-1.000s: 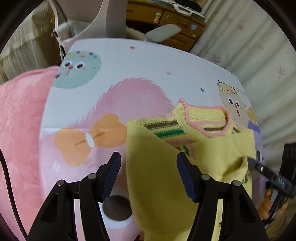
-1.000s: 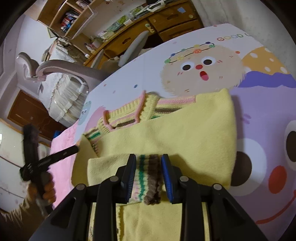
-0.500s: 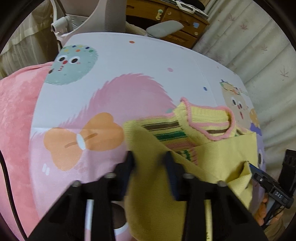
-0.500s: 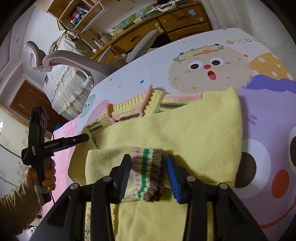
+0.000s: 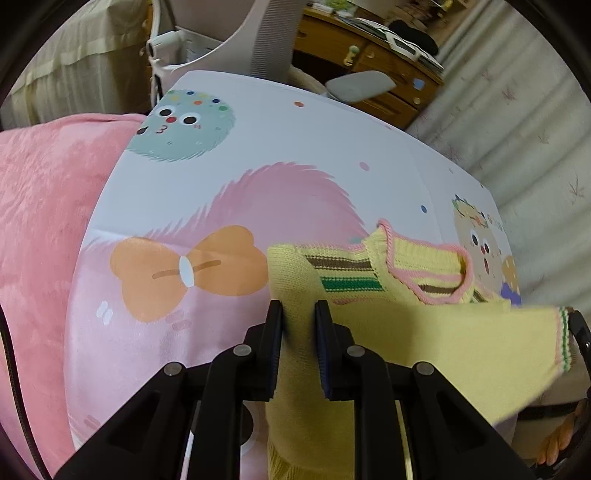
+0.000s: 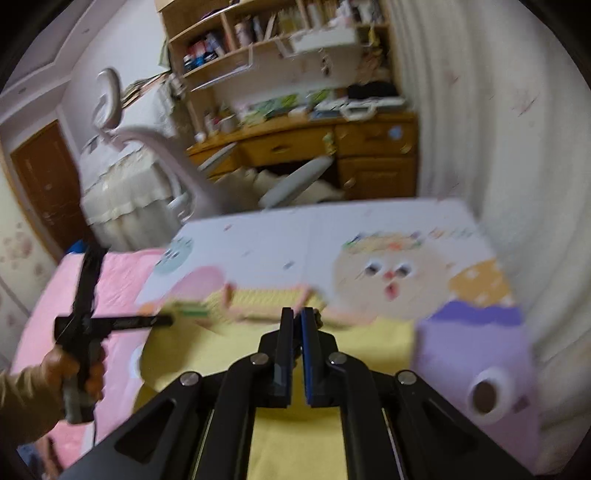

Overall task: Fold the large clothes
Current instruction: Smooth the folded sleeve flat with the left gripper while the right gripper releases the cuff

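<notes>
The striped cuff [image 5: 563, 341] has been raised off the yellow sweater [image 5: 424, 347] on the bed [image 5: 258, 122], pinched by the right hand-held gripper [image 6: 297, 317]; the left hand-held gripper [image 5: 298, 314] is being closed on the sweater's edge.

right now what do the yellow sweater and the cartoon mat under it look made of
Yellow sweater: soft knit, likely wool or acrylic yarn; stitch rows, ribbed striped cuff, and limp drape show. Cartoon mat: smooth printed sheet, possibly plastic or foam; flat matte surface with fold creases.

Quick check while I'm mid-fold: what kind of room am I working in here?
Most likely a bedroom or study at home. A wooden desk with drawers stands under cluttered shelves, an office chair sits beside it, and the sweater lies on a cartoon-print sheet.
</notes>
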Motion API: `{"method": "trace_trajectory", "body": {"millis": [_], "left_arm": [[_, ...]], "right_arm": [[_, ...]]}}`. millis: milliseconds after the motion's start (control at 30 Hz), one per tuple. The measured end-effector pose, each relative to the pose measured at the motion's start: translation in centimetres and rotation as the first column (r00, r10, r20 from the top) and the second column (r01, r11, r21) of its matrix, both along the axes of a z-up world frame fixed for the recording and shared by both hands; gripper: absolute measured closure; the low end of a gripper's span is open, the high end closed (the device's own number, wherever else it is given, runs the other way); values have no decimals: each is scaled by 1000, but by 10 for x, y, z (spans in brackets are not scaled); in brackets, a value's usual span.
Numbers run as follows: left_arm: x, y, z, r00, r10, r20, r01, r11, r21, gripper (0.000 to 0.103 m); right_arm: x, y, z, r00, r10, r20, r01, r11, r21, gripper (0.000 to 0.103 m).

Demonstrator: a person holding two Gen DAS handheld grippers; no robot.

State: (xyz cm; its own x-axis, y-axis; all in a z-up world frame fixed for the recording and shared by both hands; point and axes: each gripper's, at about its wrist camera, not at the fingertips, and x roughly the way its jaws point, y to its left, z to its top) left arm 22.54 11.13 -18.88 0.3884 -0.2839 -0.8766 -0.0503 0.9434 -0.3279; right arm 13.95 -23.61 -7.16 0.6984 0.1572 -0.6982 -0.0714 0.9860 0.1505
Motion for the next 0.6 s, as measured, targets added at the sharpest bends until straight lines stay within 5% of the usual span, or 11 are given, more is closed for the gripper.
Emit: {"method": "trace_trajectory", "body": {"millis": [300, 400, 533, 600], "left_arm": [[4, -1, -6, 999, 28, -17, -28, 1000, 10, 86], [6, 3, -6, 999, 45, -31, -45, 999, -10, 82], [6, 21, 1, 992, 122, -25, -123, 990, -65, 78], [6, 23, 3, 992, 127, -27, -129, 990, -63, 78]], "right_arm": [[27, -7, -81, 968, -53, -244, 30, 995, -94, 100], [18, -21, -77, 971, -88, -222, 90, 996, -1, 97], [1, -44, -65, 976, -111, -189, 139, 980, 143, 71], [-3, -46, -64, 975, -99, -200, 134, 976, 173, 70]]}}
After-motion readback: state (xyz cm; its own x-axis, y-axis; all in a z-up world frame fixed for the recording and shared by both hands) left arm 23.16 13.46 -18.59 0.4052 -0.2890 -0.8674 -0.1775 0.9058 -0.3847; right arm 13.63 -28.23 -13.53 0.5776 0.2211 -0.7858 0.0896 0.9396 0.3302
